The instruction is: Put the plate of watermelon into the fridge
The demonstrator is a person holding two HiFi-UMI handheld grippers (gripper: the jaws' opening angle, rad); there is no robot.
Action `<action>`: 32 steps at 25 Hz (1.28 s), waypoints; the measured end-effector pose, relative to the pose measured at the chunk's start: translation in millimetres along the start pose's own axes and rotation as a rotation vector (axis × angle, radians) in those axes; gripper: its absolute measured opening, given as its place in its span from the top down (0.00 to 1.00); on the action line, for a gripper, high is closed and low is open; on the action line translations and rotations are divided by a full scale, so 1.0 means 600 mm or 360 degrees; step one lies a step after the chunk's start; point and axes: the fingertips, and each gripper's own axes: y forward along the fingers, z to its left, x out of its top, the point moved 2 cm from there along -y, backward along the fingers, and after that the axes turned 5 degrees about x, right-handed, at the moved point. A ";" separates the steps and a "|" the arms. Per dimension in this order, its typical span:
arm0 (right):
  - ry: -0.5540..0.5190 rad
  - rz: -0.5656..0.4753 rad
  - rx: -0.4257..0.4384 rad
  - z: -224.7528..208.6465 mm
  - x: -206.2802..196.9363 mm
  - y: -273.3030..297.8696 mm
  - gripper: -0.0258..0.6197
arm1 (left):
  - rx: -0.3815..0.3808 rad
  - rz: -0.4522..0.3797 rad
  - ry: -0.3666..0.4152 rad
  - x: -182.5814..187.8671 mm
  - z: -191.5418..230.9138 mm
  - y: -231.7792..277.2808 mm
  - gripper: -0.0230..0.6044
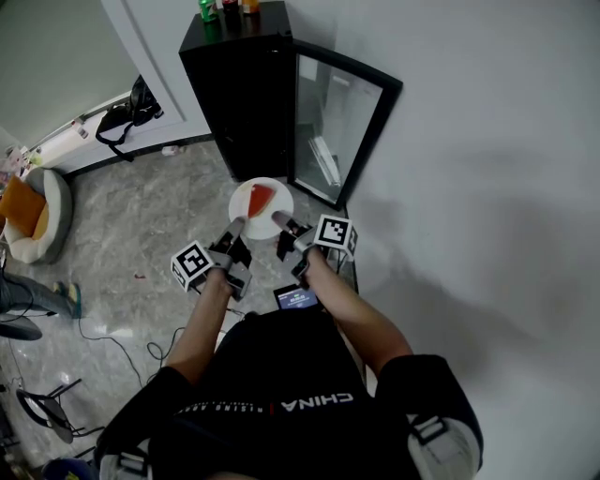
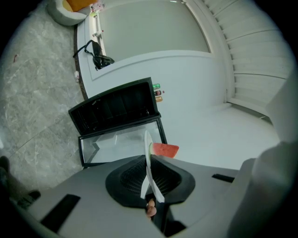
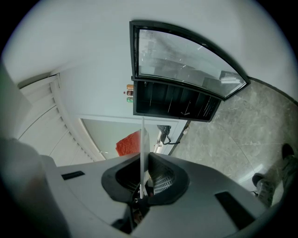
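A white plate (image 1: 246, 208) with a red watermelon slice (image 1: 261, 199) hangs in the air in front of the black fridge (image 1: 246, 94), whose glass door (image 1: 339, 127) stands open. My left gripper (image 1: 234, 228) is shut on the plate's near left rim, and my right gripper (image 1: 280, 221) is shut on its near right rim. In the left gripper view the plate (image 2: 149, 173) shows edge-on between the jaws, with the watermelon slice (image 2: 164, 149) beyond. In the right gripper view the plate (image 3: 142, 153) is also edge-on and the watermelon slice (image 3: 129, 144) lies to its left.
Bottles (image 1: 225, 9) stand on top of the fridge. A white wall (image 1: 487, 159) runs along the right. On the marble floor, a black bag (image 1: 127, 117) lies by the far wall, a round seat with an orange cushion (image 1: 33, 214) at left, and cables (image 1: 112, 342) near my feet.
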 end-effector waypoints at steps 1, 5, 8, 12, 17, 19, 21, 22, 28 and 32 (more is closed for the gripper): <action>-0.0003 0.0000 -0.0004 0.000 0.000 0.000 0.92 | -0.0001 0.0001 0.0001 0.000 0.000 -0.001 0.91; 0.0005 0.0005 -0.0014 0.004 -0.001 -0.003 0.92 | -0.0012 -0.0002 -0.0001 -0.001 -0.004 -0.003 0.91; 0.0011 0.0031 -0.0019 0.007 -0.001 -0.004 0.92 | -0.0007 -0.0011 -0.0001 -0.004 -0.009 -0.005 0.91; 0.0025 0.0064 -0.0032 -0.003 0.003 0.002 0.92 | 0.0011 -0.0024 -0.0009 -0.004 0.000 -0.001 0.91; 0.0054 0.0070 -0.0032 -0.019 0.000 0.011 0.92 | 0.0019 -0.0037 -0.0010 -0.001 0.016 0.000 0.91; 0.0044 0.0066 -0.0038 -0.018 0.000 0.011 0.92 | 0.0006 -0.0025 -0.0017 0.000 0.015 0.001 0.91; 0.0041 0.0050 -0.0042 -0.017 0.001 0.009 0.92 | -0.0002 -0.0007 -0.0012 0.000 0.014 0.002 0.91; 0.0041 0.0039 -0.0040 -0.017 0.001 0.008 0.92 | -0.0008 0.0002 -0.0003 0.000 0.013 0.002 0.91; 0.0018 -0.0030 -0.0045 0.003 0.001 -0.007 0.92 | -0.0063 0.0064 0.0012 -0.004 -0.007 0.005 0.91; -0.0025 -0.0089 -0.0029 -0.008 0.005 -0.013 0.92 | -0.0104 0.0127 0.0039 -0.008 0.004 0.015 0.91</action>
